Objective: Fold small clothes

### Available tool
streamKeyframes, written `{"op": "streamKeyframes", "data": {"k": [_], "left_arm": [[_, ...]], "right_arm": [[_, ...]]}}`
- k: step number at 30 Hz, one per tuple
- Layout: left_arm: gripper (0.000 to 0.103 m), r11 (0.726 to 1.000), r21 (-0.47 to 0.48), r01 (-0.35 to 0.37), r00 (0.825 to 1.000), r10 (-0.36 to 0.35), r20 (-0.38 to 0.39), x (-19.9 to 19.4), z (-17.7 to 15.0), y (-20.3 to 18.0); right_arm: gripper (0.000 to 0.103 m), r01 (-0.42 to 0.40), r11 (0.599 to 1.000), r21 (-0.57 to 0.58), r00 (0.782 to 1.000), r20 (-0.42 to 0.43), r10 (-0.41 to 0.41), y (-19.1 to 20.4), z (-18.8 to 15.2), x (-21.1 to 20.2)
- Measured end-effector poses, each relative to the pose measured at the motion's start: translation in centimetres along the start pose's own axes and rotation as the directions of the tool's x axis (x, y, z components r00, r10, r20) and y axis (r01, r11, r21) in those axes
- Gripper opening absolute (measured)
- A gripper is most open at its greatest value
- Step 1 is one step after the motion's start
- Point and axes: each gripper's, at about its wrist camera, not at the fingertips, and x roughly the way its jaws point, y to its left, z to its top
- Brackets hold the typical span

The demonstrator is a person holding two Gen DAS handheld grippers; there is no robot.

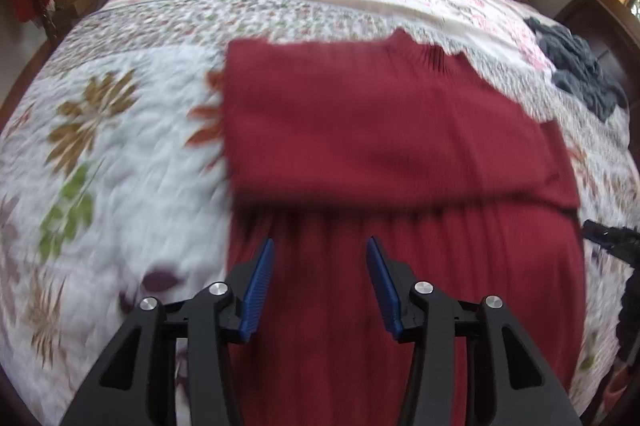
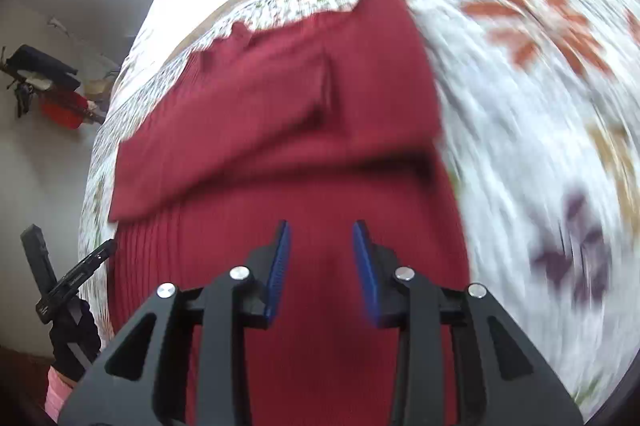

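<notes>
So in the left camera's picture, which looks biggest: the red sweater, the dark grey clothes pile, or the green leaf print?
1. Dark red ribbed knit sweater, by far.
2. Crumpled dark grey clothes pile and green leaf print: similar; the pile lies farther off, so unranked.

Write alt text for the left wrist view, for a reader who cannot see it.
A dark red ribbed sweater, its sleeves folded across the body, lies on a floral quilt, with the open left gripper hovering over its lower half. A dark grey heap of clothing sits at the far right of the bed, and the picture is blurred by motion.
</notes>
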Motion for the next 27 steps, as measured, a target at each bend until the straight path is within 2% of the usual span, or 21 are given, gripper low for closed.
{"op": "streamKeyframes", "data": {"k": [2, 6, 8, 10, 11, 14, 18, 23, 27], "left_arm": [[0.049, 1.0, 0.008, -0.022, 1.0, 0.022, -0.007, -1.7, -3.8, 0.7], [0.049, 0.998, 0.033, -0.061, 0.998, 0.061, -0.008, -5.1, -10.6, 1.3], [0.052, 0.997, 0.042, -0.062, 0.998, 0.063, -0.017, -6.4, -12.4, 1.4], [0.053, 0.998, 0.031, -0.053, 0.998, 0.054, -0.035, -7.8, -14.4, 1.7], [0.053, 0.998, 0.022, -0.052, 0.998, 0.053, -0.039, -8.4, -15.1, 1.8], [0.056, 0.999, -0.014, -0.047, 0.998, 0.047, -0.048, -9.9, -17.1, 2.7], [0.057, 0.998, -0.033, -0.056, 0.996, 0.053, -0.07, -10.9, -19.5, 3.7], [0.057, 0.996, -0.09, 0.0, 0.992, -0.012, -0.125, -10.6, -21.2, 5.2], [0.057, 0.993, -0.114, 0.036, 0.987, -0.052, -0.149, -10.1, -21.9, 5.5]], "right_arm": [[0.038, 0.003, 1.0, 0.0, 1.0, 0.004, -0.003, -0.5, -3.5, -1.3], [0.038, 0.085, 0.996, -0.024, 0.996, 0.012, -0.085, -1.4, -11.0, -4.3], [0.04, 0.08, 0.997, -0.012, 0.997, 0.009, -0.08, -1.7, -13.3, -5.4], [0.046, 0.074, 0.997, -0.004, 0.997, 0.011, -0.074, -2.3, -16.0, -7.1], [0.05, 0.077, 0.997, -0.007, 0.997, 0.011, -0.077, -2.4, -16.5, -7.6], [0.051, 0.1, 0.995, -0.029, 0.995, 0.001, -0.1, -3.3, -19.4, -9.4], [0.051, 0.052, 0.999, 0.014, 0.998, -0.029, -0.051, -5.2, -21.5, -10.2], [0.053, 0.012, 0.999, 0.041, 0.998, -0.063, -0.009, -6.4, -23.5, -10.0], [0.053, 0.011, 0.998, 0.06, 0.995, -0.101, -0.004, -6.8, -24.2, -8.9]]}}
